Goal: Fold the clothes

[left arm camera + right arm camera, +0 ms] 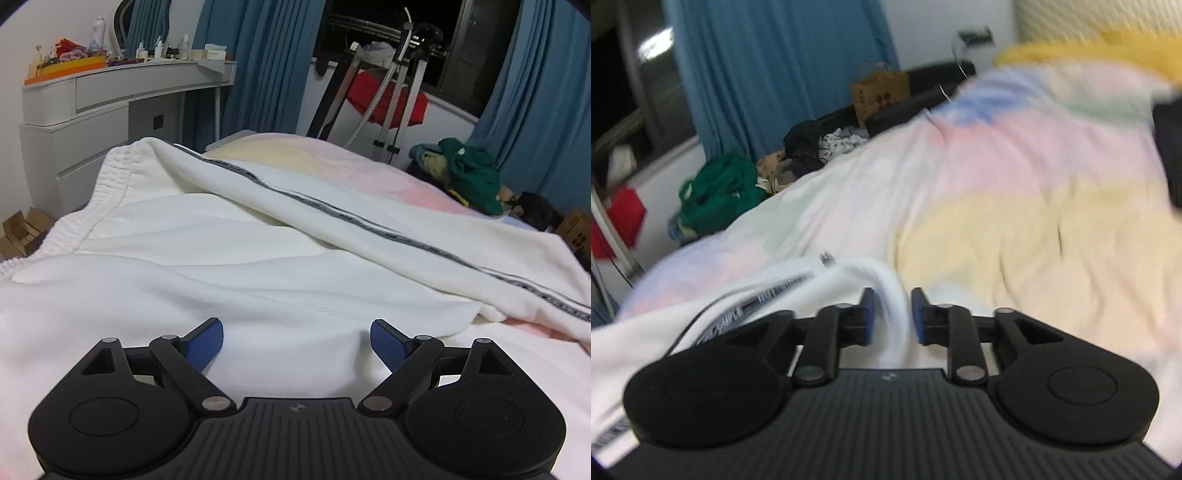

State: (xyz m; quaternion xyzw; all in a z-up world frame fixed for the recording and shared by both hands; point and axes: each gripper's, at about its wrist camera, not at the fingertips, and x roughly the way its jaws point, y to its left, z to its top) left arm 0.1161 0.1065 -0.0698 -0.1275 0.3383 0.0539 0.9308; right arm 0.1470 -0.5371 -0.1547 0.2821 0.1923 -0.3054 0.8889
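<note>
Two handheld grippers, built alike, each seen from its own camera. The left gripper (296,341) has a matte black body with fine lengthwise ribs and a small round emblem at its centre. A large round black housing with a raised disc sits on either side. Black link arms, pinned with silver round-headed pivots, lead to two fingers faced with textured blue pads (389,350). The right gripper (889,314) shows the same ribbed black body, silver pivots and blue pads (919,315).

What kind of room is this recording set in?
A bedroom, most likely: the white garment lies on a bed with pastel bedding, a dressing table holds bottles, and blue curtains frame a dark window.
</note>
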